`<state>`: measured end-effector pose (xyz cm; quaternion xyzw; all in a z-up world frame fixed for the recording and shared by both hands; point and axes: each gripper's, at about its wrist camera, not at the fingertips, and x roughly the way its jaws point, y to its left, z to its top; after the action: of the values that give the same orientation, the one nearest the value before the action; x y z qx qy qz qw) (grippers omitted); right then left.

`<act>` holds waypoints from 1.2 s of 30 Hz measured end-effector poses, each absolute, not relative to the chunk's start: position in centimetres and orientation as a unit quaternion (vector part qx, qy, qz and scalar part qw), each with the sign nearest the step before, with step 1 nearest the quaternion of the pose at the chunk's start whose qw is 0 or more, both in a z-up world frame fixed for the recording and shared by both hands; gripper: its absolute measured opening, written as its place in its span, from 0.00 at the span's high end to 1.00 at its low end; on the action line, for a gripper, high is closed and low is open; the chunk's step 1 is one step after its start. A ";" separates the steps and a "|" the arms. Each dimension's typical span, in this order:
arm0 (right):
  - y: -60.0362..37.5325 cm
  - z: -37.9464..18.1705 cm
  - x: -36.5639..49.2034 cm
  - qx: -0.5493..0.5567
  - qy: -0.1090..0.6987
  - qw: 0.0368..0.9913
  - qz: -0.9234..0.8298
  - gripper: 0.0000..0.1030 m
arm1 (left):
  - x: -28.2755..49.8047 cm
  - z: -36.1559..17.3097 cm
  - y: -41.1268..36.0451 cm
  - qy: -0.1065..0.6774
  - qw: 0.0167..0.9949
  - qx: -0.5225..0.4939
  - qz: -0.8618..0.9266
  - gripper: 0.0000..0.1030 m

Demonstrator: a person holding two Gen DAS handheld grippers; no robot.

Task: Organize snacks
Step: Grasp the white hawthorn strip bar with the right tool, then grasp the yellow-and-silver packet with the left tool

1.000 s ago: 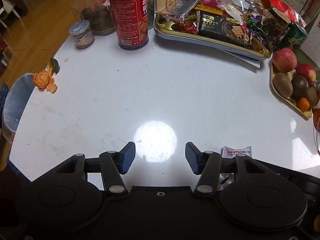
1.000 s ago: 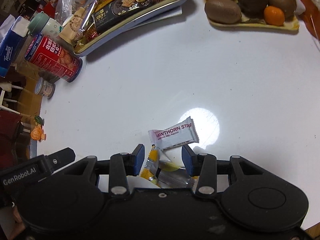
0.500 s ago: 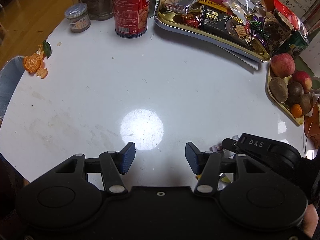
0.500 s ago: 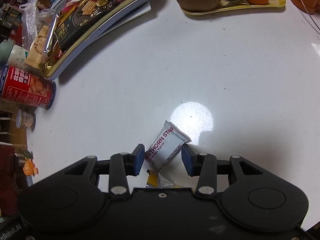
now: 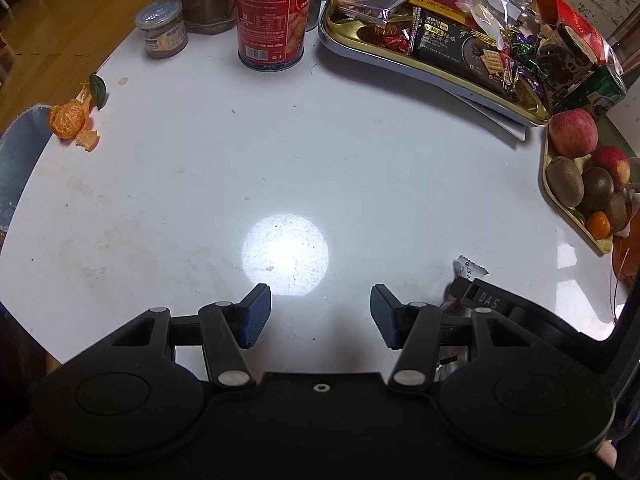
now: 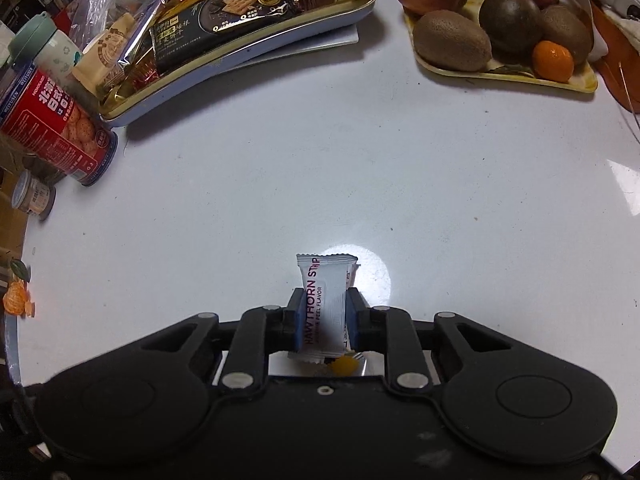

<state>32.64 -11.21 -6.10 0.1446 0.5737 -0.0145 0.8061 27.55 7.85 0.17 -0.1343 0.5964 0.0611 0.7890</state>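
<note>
A home: white table [image 5: 320,152] crowded with snack tray [image 5: 440,76] and fruit [image 5: 572,132].

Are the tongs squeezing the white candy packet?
Yes. The right tongs are shut on the white candy packet; both blue pads press its sides.

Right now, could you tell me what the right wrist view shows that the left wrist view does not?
Only the right wrist view: the right gripper, its jaws just closed, pinching the hawthorn packet, with a yellow wrapper beneath.

Only the left wrist view: the left gripper, open over bare table and holding nothing.

Both: the red can, the snack tray, the fruit tray and the orange peel.
</note>
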 end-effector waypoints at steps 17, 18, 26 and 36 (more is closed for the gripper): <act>-21.1 -1.1 30.8 0.184 0.510 0.837 -0.075 0.80 | 25.8 -3.2 -1.5 0.640 0.758 -0.106 -0.067 0.42; -21.4 -1.0 30.5 0.184 0.510 0.837 -0.075 0.80 | 25.9 -3.5 -1.9 0.642 0.756 -0.108 -0.069 0.42; -23.5 -0.7 29.3 0.199 0.508 0.835 -0.075 0.80 | 26.7 -5.5 -3.9 0.644 0.758 -0.094 -0.039 0.42; -23.8 -0.2 29.1 0.211 0.508 0.833 -0.063 0.79 | 26.6 -5.9 -5.0 0.626 0.777 -0.051 -0.022 0.43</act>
<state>29.13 -23.80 -0.20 0.2114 0.5080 -0.0633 0.8326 26.57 -5.04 -5.92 -0.0508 0.6265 -0.0221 0.7775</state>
